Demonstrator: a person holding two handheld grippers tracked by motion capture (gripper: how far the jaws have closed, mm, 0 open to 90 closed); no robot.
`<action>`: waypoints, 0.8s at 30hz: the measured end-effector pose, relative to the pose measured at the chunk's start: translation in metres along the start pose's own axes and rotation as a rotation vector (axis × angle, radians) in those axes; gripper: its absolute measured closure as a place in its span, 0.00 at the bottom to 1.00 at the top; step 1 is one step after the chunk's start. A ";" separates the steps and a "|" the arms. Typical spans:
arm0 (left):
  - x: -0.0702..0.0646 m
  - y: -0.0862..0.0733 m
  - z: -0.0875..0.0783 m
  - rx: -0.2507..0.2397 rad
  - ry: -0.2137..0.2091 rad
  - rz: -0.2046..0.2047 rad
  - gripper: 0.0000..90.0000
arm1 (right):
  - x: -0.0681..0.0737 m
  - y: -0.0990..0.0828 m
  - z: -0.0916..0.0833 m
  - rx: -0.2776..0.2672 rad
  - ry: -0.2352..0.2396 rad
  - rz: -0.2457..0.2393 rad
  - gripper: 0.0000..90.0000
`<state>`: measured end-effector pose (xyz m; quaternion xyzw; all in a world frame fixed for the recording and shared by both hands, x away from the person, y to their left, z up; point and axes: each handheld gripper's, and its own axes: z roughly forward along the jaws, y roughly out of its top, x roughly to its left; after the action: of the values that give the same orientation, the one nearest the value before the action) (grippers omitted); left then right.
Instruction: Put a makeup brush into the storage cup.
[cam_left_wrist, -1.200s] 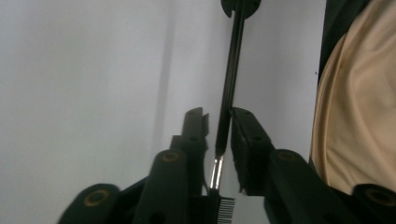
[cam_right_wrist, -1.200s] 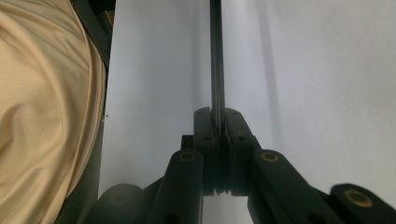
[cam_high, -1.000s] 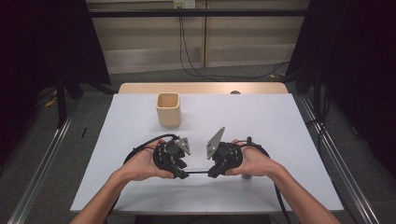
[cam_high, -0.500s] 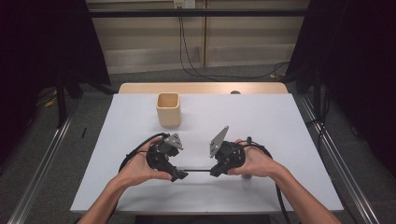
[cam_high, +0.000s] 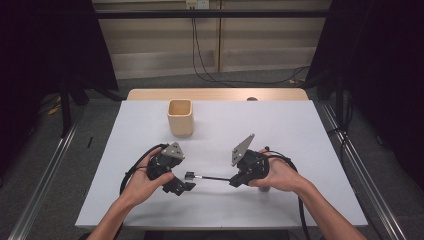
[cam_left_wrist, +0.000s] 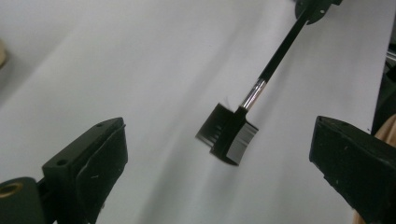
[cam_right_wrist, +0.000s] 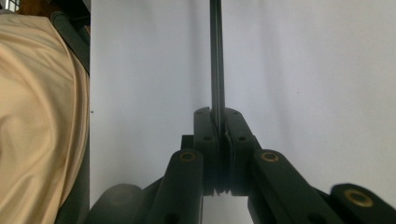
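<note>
Right gripper (cam_high: 235, 181) clamped on the brush (cam_high: 207, 177) handle; left gripper (cam_high: 186, 186), jaws just opened wide, has let go. Cup (cam_high: 180, 116) near the surface's (cam_high: 300, 130) far edge is likely the brush's destination.

A tan square cup (cam_high: 180, 116) stands upright on the white table (cam_high: 280, 130), far side.

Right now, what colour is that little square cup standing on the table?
Pale wooden tan: the cup, seen best in the high view.

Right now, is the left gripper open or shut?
Open: the left gripper has just been opening, jaws wide apart, the brush head lying between them untouched.
</note>
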<state>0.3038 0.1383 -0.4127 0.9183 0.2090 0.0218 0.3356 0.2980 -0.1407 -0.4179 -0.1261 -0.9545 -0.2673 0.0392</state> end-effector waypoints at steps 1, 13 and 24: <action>0.000 -0.001 0.000 -0.003 0.006 -0.002 0.05 | 0.000 -0.001 0.000 0.002 0.001 0.005 0.96; -0.001 -0.020 -0.013 -0.080 0.057 -0.054 0.05 | -0.002 -0.017 -0.007 -0.057 -0.039 0.072 0.96; -0.008 -0.035 -0.012 -0.119 0.078 -0.083 0.05 | -0.003 -0.035 -0.003 -0.162 -0.107 0.198 0.96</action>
<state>0.2816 0.1664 -0.4239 0.8857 0.2581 0.0559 0.3818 0.2920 -0.1720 -0.4331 -0.2365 -0.9134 -0.3312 0.0042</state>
